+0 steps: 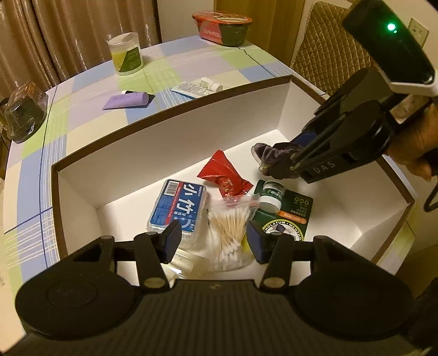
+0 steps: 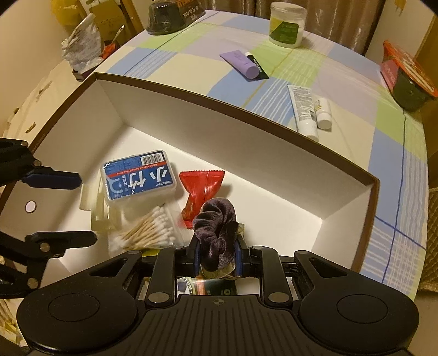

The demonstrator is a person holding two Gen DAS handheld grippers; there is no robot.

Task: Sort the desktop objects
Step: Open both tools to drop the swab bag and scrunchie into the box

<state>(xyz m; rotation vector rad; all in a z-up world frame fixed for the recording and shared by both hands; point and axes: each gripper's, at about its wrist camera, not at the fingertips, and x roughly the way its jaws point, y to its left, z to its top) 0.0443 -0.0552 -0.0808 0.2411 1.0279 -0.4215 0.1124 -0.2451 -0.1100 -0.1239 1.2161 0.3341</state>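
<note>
While the sorting is being carried on, a good part of it is judged done: inside the white box (image 1: 175,137), near its front edge, a bag of cotton swabs (image 1: 230,232), a floss-pick case (image 1: 175,208), a red snack packet (image 1: 221,175) and a green balm card (image 1: 284,213) are already being kept together. The left gripper (image 1: 216,241) is being held over the swabs with its fingers spread and nothing pinched. The right gripper (image 2: 217,258) is being lowered into the box, its fingers pressed on a dark velvet scrunchie (image 2: 216,227), not yet released. Farther out on the surface (image 2: 191,68), a purple tube (image 2: 241,64), a white tube (image 2: 303,109), a small bottle (image 2: 323,113), a clear jar (image 2: 286,26) and two noodle bowls near the far corners are still being left for sorting.
</note>
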